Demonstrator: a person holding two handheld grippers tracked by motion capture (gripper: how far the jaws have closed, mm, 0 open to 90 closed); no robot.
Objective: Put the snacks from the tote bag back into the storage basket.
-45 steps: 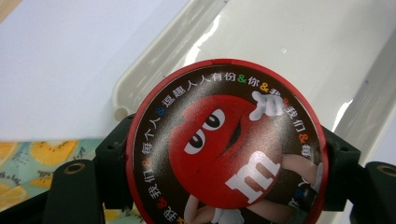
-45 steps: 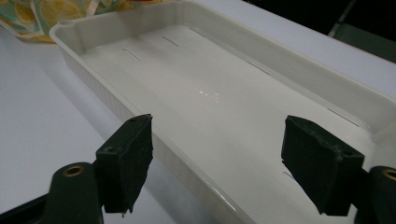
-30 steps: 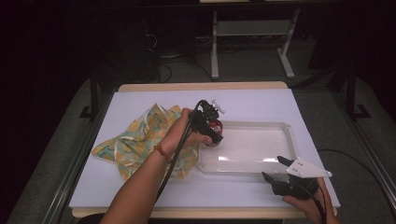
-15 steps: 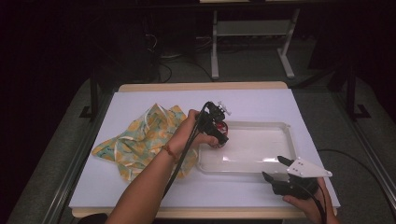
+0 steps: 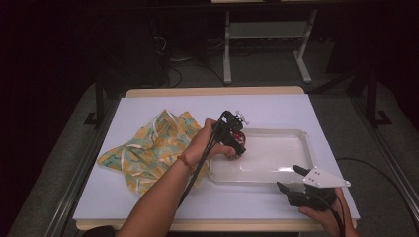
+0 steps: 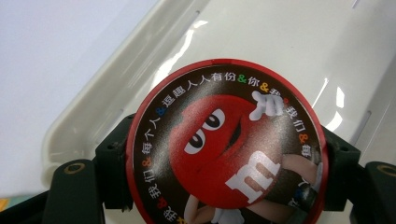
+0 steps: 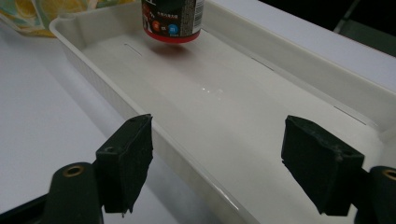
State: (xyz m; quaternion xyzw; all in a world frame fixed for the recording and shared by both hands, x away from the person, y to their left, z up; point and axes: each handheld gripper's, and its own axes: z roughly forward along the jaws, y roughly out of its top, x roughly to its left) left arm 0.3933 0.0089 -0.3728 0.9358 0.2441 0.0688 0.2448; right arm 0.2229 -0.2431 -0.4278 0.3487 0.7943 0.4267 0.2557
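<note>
One candy can (image 6: pixel 224 144), round with a red rim and a red cartoon face on its end, was clamped between the two jaws of the left gripper (image 5: pixel 235 143). It was held over the left end of one white tray (image 5: pixel 296 140); in the right gripper view the can (image 7: pixel 172 19) was seen hanging just above the tray floor (image 7: pixel 261 116), with a shadow beneath it and a gap between the two. Only the one can was seen at the tray.

One patterned cloth (image 5: pixel 148 148), yellow and green, was spread crumpled on the worktop (image 5: pixel 148 106) just beside the left end of the tray, under the person's left forearm.

The right gripper (image 5: pixel 291 180) was kept at the near right corner of the tray, its two jaws spread wide with nothing between them, one on each side of the tray's near wall. Two grippers, one tray, one cloth and one can were counted in all.
</note>
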